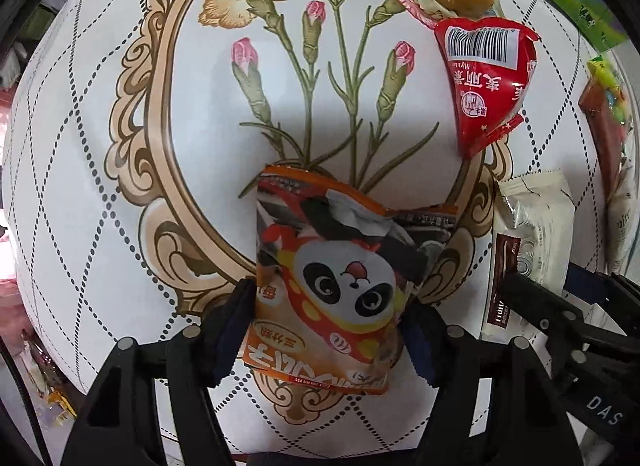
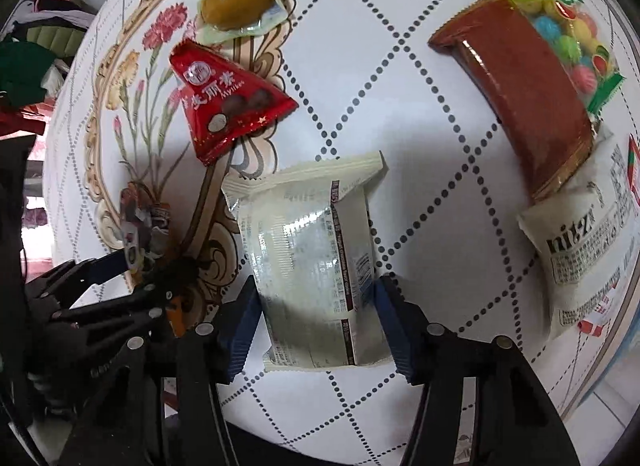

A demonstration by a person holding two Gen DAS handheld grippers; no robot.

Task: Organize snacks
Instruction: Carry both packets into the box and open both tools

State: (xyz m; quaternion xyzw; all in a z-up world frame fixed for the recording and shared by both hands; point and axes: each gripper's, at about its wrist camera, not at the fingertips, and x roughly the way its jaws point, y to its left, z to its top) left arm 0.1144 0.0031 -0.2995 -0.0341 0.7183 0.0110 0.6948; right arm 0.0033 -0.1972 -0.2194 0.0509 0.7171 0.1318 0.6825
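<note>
Right wrist view: right gripper (image 2: 316, 322) straddles the white packet (image 2: 308, 266), pads at its sides, long axis along the fingers, mid-table; left gripper (image 1: 324, 330) pinches the panda packet (image 1: 332, 278) beside it.

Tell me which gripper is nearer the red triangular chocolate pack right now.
Left, narrowly. The left gripper, shut on the panda snack bag, sits just below-left of the red triangular pack. The right gripper straddles the white wafer pack, slightly farther.
</note>
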